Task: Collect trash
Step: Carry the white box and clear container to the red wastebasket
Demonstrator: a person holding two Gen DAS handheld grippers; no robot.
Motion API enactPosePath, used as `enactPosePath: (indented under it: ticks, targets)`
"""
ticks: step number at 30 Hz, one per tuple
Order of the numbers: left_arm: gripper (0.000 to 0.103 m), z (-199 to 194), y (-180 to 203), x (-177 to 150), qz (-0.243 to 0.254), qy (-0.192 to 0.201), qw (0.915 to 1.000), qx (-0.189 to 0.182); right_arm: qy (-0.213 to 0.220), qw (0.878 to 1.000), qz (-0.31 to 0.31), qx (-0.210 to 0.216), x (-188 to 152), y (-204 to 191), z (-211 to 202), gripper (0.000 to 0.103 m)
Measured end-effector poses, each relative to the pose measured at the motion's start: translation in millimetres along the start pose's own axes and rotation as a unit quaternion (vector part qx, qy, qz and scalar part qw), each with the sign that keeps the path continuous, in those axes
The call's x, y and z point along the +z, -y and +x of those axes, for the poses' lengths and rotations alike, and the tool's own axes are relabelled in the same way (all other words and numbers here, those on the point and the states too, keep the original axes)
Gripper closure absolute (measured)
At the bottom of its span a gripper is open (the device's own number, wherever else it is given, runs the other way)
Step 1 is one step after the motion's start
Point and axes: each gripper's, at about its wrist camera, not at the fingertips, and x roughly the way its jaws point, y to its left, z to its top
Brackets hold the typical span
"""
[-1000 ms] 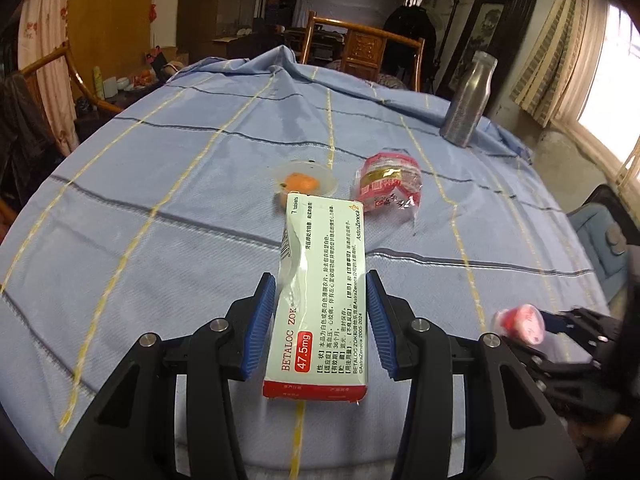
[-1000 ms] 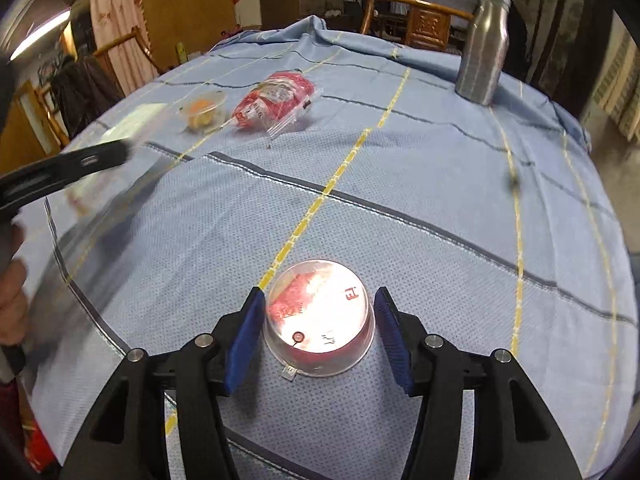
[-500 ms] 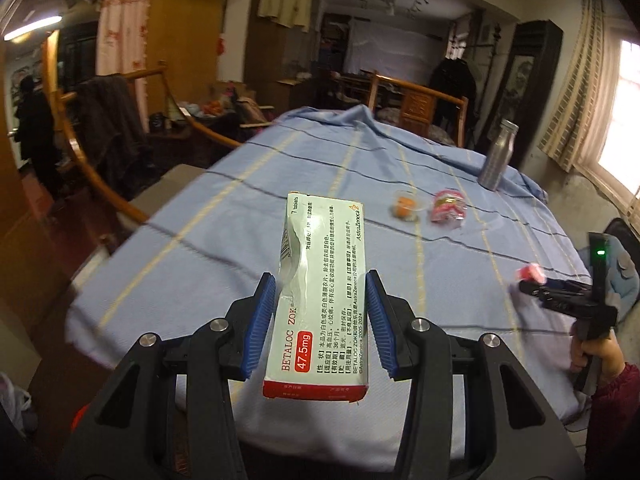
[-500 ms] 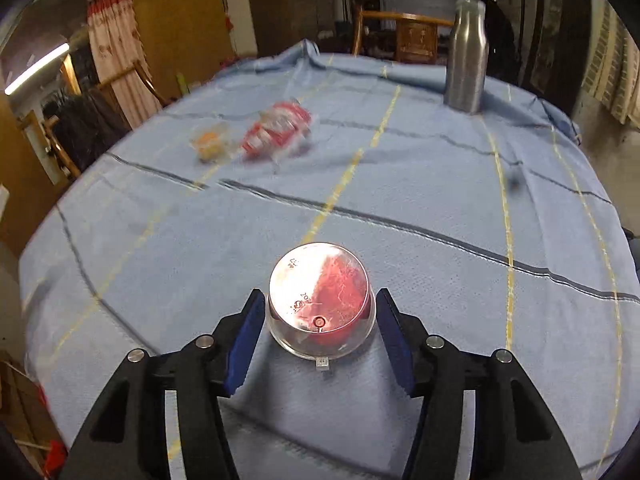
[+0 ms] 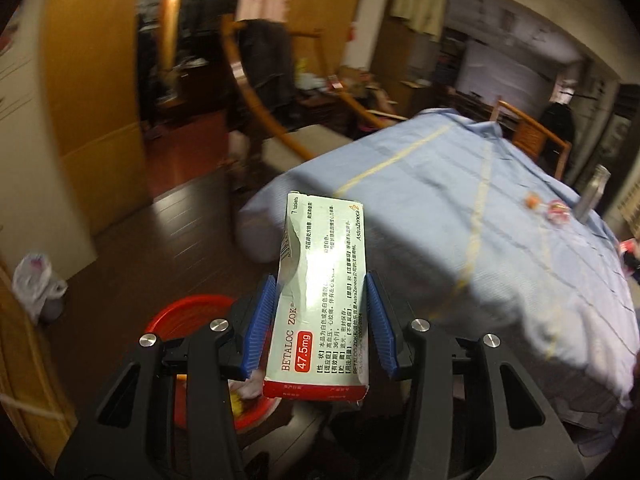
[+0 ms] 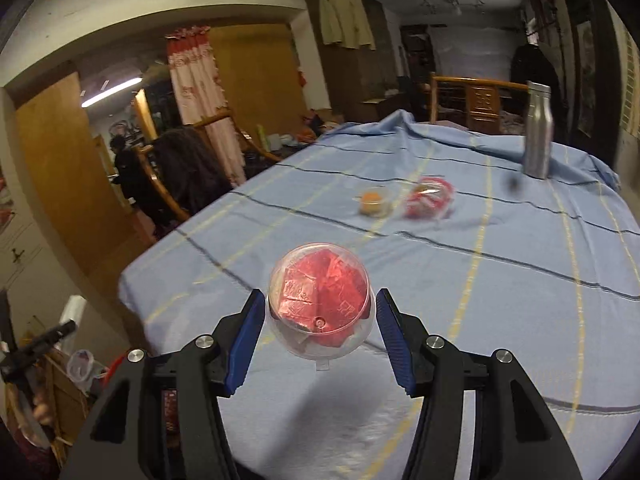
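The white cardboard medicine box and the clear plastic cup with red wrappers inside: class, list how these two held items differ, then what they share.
The white cardboard medicine box is flat, rectangular, opaque and printed; the clear plastic cup is round and see-through, showing red wrappers. The box's side is torn; the cup looks whole. The box hangs above a red bin on the floor; the cup hangs over the blue tablecloth. Both are clamped between blue-padded tongs.

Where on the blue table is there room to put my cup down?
The tablecloth is bare along the near edge and the left side. It is crowded only at the far end: orange cup, red wrapper and metal bottle.
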Motion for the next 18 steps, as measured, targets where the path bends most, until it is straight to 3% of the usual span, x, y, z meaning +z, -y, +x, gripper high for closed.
enactPosePath:
  ticks: [4,8,14,18]
  targets:
    - [0.057,-0.1,-35.4,-24.2,-0.038,-0.005,0.9989,0.029,-0.004,0.999,-0.027,0.045,-3.8,-54.2,4.2,0.046]
    - [0.057,-1.1,-57.4,-34.7,-0.043,0.004,0.9974,0.058,-0.016,0.994,-0.050,0.092,-10.0,-108.3,9.7,0.046]
    - [0.057,-2.5,-88.4,-42.9,-0.060,0.022,0.9940,0.089,-0.045,0.986,-0.090,0.133,-26.4,-185.1,22.4,0.046]
    - [0.057,-0.8,-101.2,-47.3,-0.057,0.023,0.9897,0.129,-0.067,0.979,-0.113,0.155,-35.4,-230.4,36.7,0.046]
